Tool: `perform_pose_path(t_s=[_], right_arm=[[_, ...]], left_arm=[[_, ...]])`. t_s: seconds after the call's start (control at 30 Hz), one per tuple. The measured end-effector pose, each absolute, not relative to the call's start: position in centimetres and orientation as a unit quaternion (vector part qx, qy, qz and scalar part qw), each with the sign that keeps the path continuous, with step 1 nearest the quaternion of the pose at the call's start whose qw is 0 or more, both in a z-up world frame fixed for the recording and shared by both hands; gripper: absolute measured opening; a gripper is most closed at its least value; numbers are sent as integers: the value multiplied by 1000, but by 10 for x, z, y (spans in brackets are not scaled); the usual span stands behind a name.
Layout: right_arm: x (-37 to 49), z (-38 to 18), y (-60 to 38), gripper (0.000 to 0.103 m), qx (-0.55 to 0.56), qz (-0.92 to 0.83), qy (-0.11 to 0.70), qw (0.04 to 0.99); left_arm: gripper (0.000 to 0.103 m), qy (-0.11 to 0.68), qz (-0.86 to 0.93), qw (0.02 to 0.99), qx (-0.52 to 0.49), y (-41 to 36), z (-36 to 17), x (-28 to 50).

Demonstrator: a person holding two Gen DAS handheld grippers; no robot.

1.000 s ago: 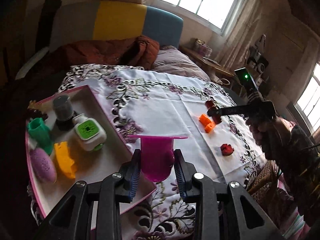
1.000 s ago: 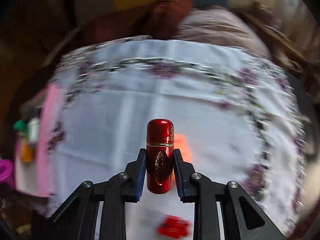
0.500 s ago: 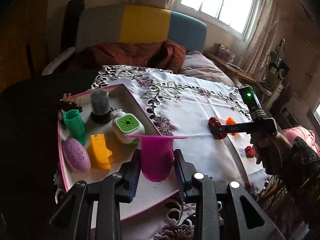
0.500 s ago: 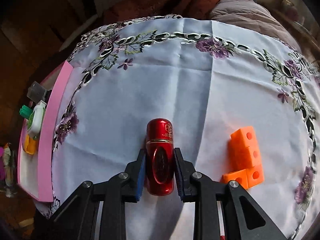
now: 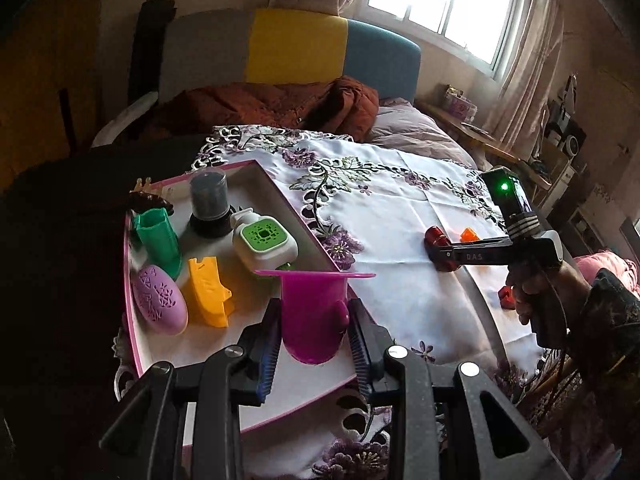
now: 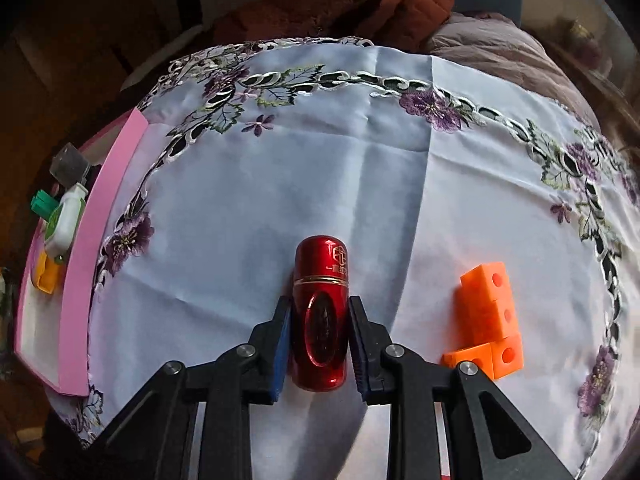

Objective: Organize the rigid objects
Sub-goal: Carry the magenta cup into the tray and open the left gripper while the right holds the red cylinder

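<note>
My left gripper (image 5: 314,332) is shut on a magenta funnel-shaped cup (image 5: 312,312), held over the near right part of the pink-rimmed tray (image 5: 288,196). In the tray stand a green holder (image 5: 158,240), a grey jar (image 5: 208,204), a white and green box (image 5: 264,240), a yellow piece (image 5: 206,296) and a lilac oval (image 5: 160,304). My right gripper (image 6: 320,340) is shut on a glossy red capsule-shaped bottle (image 6: 320,312) low over the white cloth, beside the orange blocks (image 6: 488,316). In the left wrist view the red bottle (image 5: 438,246) shows at mid right.
The flowered white tablecloth (image 6: 360,168) covers a round table. A small red piece (image 5: 506,296) lies near the table's right edge by a hand (image 5: 528,292). The tray (image 6: 104,216) lies far left in the right wrist view. Behind stand a chair with brown clothing (image 5: 280,100) and a bed.
My right gripper has come down toward the cloth with the red bottle, next to the orange blocks. My left gripper has swung left so the tray lies more centrally under the magenta cup.
</note>
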State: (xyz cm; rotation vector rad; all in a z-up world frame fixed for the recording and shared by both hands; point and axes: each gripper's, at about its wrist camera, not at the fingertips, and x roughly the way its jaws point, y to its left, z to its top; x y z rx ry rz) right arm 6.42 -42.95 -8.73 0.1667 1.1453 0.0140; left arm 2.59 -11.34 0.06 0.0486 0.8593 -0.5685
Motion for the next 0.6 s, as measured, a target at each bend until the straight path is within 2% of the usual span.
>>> perform_pose_path(t_s=[0.6], right_arm=[[67, -89, -417, 28, 18, 4, 529, 849]], left_arm=[[32, 422, -252, 871, -13, -82, -5, 29]])
